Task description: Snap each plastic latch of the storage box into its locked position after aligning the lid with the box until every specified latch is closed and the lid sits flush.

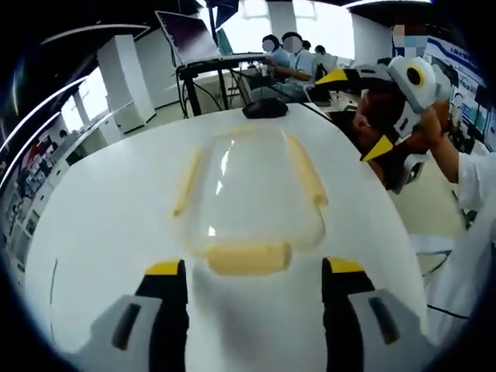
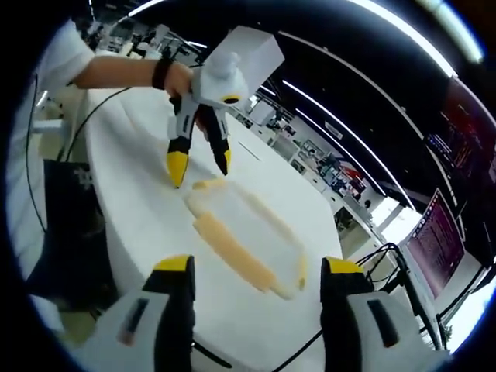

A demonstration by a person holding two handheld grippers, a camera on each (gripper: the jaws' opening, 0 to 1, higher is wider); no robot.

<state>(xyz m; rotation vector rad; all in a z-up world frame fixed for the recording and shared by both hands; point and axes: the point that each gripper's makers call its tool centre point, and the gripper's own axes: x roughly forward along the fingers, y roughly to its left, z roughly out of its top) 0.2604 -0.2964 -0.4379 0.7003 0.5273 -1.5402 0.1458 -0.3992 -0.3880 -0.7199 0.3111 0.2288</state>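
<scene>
A clear plastic storage box (image 1: 252, 194) with pale yellow latches lies on the white round table (image 1: 108, 232); its lid is on. In the left gripper view my left gripper (image 1: 254, 267) stands open just short of the near yellow latch (image 1: 248, 257), touching nothing. The right gripper (image 1: 363, 112) hangs in the air at the upper right, open, held by a hand. In the right gripper view my right gripper (image 2: 256, 265) is open above the box (image 2: 248, 236), with a long side latch (image 2: 232, 249) nearest. The left gripper (image 2: 200, 164) hovers open over the box's far end.
A black object (image 1: 265, 108) sits at the table's far edge. People sit at desks with a laptop (image 1: 188, 36) beyond. A black cable (image 2: 372, 256) runs near a screen (image 2: 434, 240). A person's sleeve (image 1: 473, 232) stands to the right of the table.
</scene>
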